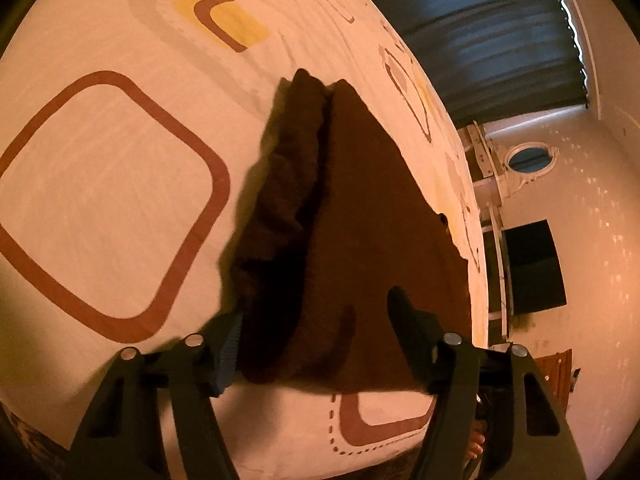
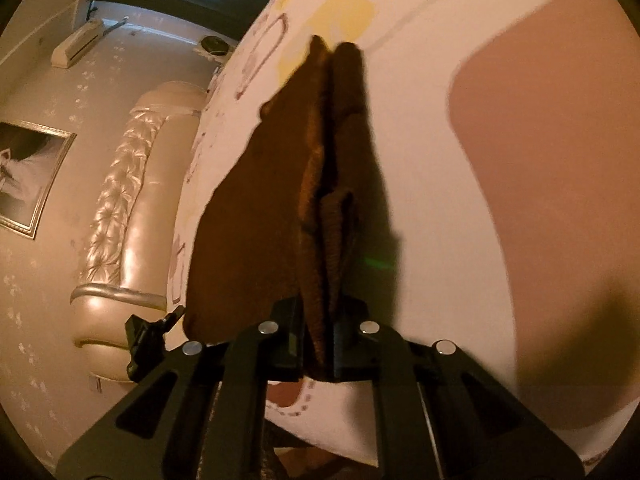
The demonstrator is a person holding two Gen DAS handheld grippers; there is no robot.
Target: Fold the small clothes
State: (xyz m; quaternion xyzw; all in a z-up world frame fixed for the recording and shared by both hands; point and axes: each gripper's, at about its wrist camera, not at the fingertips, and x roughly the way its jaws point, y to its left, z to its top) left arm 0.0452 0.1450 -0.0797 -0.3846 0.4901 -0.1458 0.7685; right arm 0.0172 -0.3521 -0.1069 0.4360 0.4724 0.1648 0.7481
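A dark brown knit garment (image 1: 352, 216) hangs lifted above the patterned bed sheet (image 1: 112, 184). In the left wrist view my left gripper (image 1: 316, 332) stands wide open around the garment's near edge, one finger on each side, not pinching it. In the right wrist view the same garment (image 2: 248, 216) runs away from me in vertical folds, and my right gripper (image 2: 320, 336) is shut on its near edge. The left gripper's tip (image 2: 152, 336) shows at the garment's lower left corner.
The cream sheet carries brown rounded squares (image 1: 100, 208) and yellow patches (image 1: 232, 20). A padded headboard (image 2: 132, 208), a framed picture (image 2: 28, 176), an air conditioner (image 2: 80, 44) and dark curtains (image 1: 500, 28) surround the bed. A dark screen (image 1: 536, 268) hangs on the wall.
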